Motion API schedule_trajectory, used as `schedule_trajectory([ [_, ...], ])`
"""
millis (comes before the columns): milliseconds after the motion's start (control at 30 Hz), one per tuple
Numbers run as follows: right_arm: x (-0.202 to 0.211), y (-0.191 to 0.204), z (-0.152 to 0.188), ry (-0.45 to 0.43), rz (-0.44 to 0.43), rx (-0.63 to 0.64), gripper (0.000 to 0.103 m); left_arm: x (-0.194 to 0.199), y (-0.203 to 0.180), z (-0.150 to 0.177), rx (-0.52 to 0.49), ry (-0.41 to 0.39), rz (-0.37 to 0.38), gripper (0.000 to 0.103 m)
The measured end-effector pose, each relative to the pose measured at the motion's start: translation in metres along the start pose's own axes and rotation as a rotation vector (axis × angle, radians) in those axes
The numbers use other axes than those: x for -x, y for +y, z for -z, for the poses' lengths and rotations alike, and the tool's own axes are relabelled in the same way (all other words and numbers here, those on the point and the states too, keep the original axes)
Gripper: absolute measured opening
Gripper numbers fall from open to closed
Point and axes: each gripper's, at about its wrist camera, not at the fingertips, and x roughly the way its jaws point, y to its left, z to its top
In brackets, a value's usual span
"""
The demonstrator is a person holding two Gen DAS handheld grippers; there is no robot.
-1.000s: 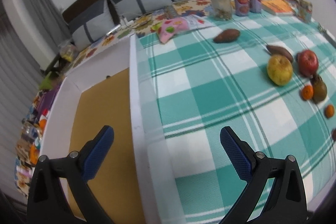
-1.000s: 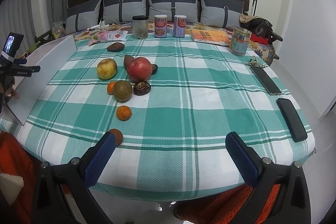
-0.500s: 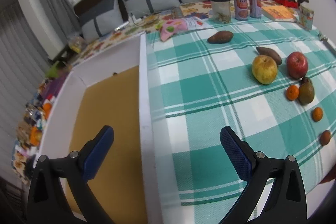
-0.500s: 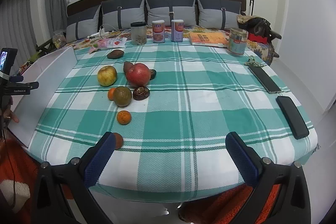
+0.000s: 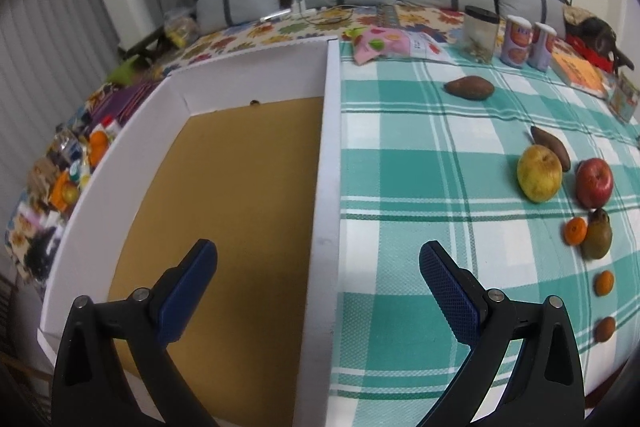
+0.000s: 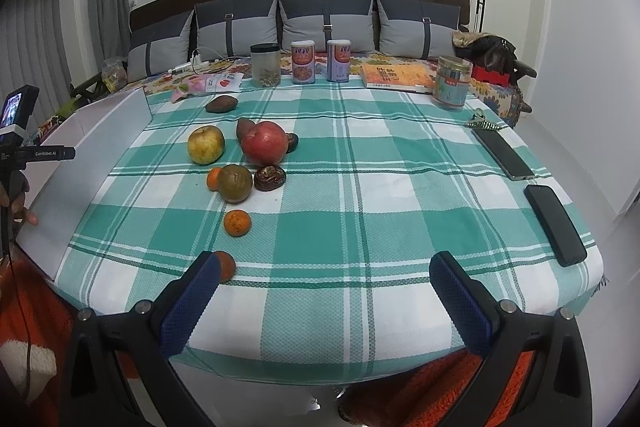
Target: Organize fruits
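Fruit lies in a loose group on the green checked tablecloth: a yellow apple point(image 6: 206, 144), a red apple point(image 6: 265, 143), a greenish-brown pear point(image 6: 235, 183), a dark wrinkled fruit point(image 6: 270, 178), small oranges point(image 6: 237, 222) and a brown sweet potato point(image 6: 222, 103). The left wrist view shows the same yellow apple point(image 5: 539, 173) and red apple point(image 5: 594, 182) at its right. A white box with a brown floor point(image 5: 240, 187) stands at the table's left edge. My left gripper point(image 5: 318, 265) hangs open over the box's right wall. My right gripper point(image 6: 325, 277) is open above the near table edge, holding nothing.
Jars and tins point(image 6: 303, 62), a book point(image 6: 398, 76) and a clear tub point(image 6: 452, 83) line the far edge. Two phones point(image 6: 554, 223) lie at the right. Grey cushions point(image 6: 326, 21) back a sofa behind. A person's hand point(image 6: 18, 203) holds the left gripper by the box.
The left gripper has pulled back and risen, so more of the box and table show. The right gripper has drawn back slightly. Both stay open.
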Motion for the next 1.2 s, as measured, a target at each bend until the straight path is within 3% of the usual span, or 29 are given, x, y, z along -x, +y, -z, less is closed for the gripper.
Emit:
schedule_trajectory([
  [267, -0.002, 0.0, 0.0, 0.003, 0.001, -0.003, 0.103, 0.0, -0.006, 0.002, -0.025, 0.001, -0.024, 0.102],
  [400, -0.003, -0.003, 0.0, 0.003, 0.001, -0.012, 0.103, 0.005, -0.004, -0.001, 0.025, -0.009, -0.053, 0.101],
  [467, -0.003, -0.005, 0.0, 0.003, 0.003, -0.015, 0.103, 0.022, -0.004, 0.0, 0.056, -0.064, -0.073, 0.101],
  [567, -0.002, -0.009, 0.0, -0.003, 0.009, -0.023, 0.103, 0.068, -0.017, 0.001, 0.061, -0.216, -0.103, 0.101],
  [633, -0.004, -0.01, -0.001, -0.008, 0.012, -0.027, 0.103, 0.102, -0.028, 0.002, 0.06, -0.304, -0.056, 0.102],
  [733, -0.01, -0.005, -0.006, -0.009, -0.001, -0.01, 0.103, 0.142, -0.049, 0.009, 0.047, -0.374, 0.079, 0.102],
  [800, -0.015, 0.002, -0.011, -0.02, -0.018, 0.009, 0.103, 0.152, -0.067, 0.018, 0.027, -0.353, 0.169, 0.102],
  [900, -0.024, 0.011, -0.016, -0.047, -0.044, 0.024, 0.103, 0.139, -0.094, 0.041, 0.019, -0.251, 0.269, 0.102],
  [1067, -0.046, 0.014, 0.0, -0.017, -0.041, 0.035, 0.103, 0.086, -0.12, 0.082, -0.016, -0.114, 0.243, 0.102],
  [1200, -0.066, 0.004, 0.016, 0.072, -0.032, 0.005, 0.103, 0.051, -0.124, 0.099, -0.029, -0.042, 0.231, 0.102],
])
